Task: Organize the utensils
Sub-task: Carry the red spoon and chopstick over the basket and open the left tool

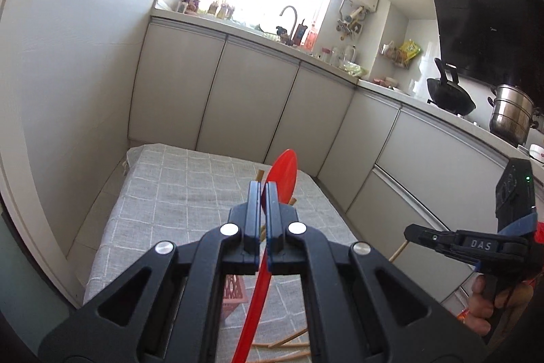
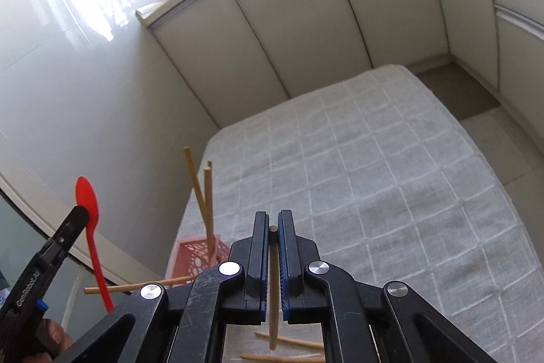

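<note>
My left gripper (image 1: 262, 189) is shut on a red plastic spoon (image 1: 282, 172), bowl end up, handle hanging down between the jaws; it also shows in the right wrist view (image 2: 89, 210). My right gripper (image 2: 272, 220) is shut on a wooden chopstick (image 2: 272, 288) held upright above the table. A pink lattice holder (image 2: 200, 256) stands near the table's left edge with two or three chopsticks (image 2: 200, 193) upright in it. Loose chopsticks (image 2: 289, 342) lie on the cloth below my right gripper. In the left wrist view the right gripper (image 1: 413, 233) is at the right with its chopstick (image 1: 397, 252).
The table (image 2: 374, 159) is covered with a grey checked cloth. White kitchen cabinets (image 1: 255, 97) stand behind and to the right. A counter with a sink tap (image 1: 289, 12), a wok (image 1: 450, 96) and a steel pot (image 1: 511, 116) runs along the back.
</note>
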Demonstrator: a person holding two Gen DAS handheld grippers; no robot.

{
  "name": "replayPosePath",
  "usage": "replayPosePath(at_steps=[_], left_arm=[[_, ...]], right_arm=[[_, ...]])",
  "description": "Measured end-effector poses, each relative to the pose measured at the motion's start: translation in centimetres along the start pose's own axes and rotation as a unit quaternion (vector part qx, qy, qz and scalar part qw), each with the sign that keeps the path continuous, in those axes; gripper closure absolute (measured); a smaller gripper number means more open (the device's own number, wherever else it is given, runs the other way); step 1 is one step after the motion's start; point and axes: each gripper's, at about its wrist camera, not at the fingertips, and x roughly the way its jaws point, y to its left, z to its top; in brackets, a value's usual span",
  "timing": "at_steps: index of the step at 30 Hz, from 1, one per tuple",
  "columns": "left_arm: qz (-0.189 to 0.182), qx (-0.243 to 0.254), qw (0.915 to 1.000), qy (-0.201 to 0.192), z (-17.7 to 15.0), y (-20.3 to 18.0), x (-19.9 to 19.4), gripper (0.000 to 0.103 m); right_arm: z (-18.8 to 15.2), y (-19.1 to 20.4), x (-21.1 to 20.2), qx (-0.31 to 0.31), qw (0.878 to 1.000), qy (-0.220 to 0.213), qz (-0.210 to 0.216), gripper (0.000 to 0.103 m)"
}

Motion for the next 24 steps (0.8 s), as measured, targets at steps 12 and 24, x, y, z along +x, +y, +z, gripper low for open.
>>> replayPosePath(at_steps=[12,24], left_arm=[[0.011,-0.028,0.9974,-0.065,0.5,1.1,4.3,0.1],[0.062,0.01,0.995,-0.078,-1.0,-0.1,6.4,0.1]], right_arm=[[1.7,1.4,-0.1,0.004,0.999,-0.029,0.025,0.099],[1.9,0.4,0.1,0.025,0.999,-0.024,0.031,0.099]])
